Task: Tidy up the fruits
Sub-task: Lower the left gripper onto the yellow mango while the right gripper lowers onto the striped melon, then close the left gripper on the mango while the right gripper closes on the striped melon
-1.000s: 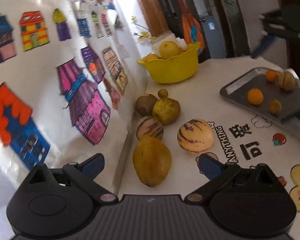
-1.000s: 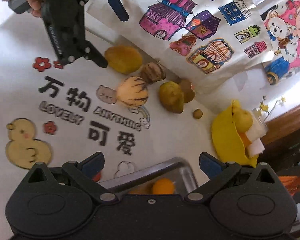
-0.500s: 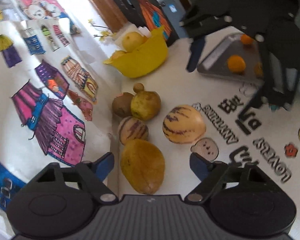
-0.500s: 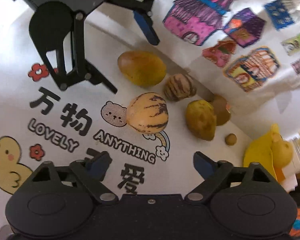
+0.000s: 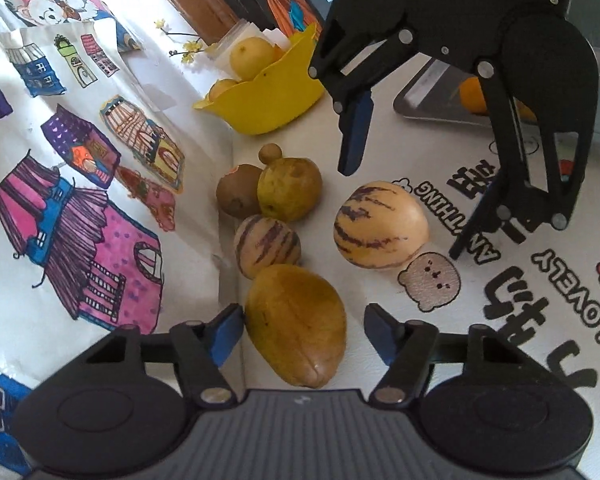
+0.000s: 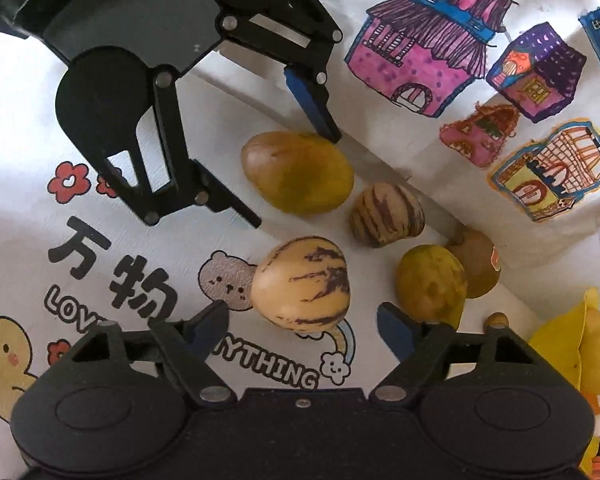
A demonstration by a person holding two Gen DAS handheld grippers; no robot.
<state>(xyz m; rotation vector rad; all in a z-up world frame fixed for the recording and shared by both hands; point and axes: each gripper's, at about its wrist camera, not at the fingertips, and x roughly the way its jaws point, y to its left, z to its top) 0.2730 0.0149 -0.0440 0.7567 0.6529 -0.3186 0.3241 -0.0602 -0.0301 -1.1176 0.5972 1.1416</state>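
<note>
A yellow-brown mango (image 5: 296,324) lies between the fingertips of my left gripper (image 5: 304,332), whose jaws are closing. One pad touches the mango's side and the other stands apart. In the right wrist view the left gripper (image 6: 294,179) straddles that mango (image 6: 300,172). My right gripper (image 6: 304,330) hangs over the large striped melon (image 6: 304,284), its jaws closing with gaps on both sides. The left wrist view shows the right gripper (image 5: 400,212) above that melon (image 5: 380,224).
A smaller striped melon (image 5: 266,246), a yellow-green fruit (image 5: 290,188), a brown kiwi (image 5: 236,196) and a tiny brown fruit (image 5: 270,153) cluster by the drawing-covered wall. Behind them stand a yellow bowl (image 5: 268,100) of fruit and a metal tray (image 5: 432,96) with an orange (image 5: 470,94).
Both grippers' jaws have narrowed. The right gripper has travelled from the tray to over the large striped melon. The left gripper has rolled and sunk onto the mango.
</note>
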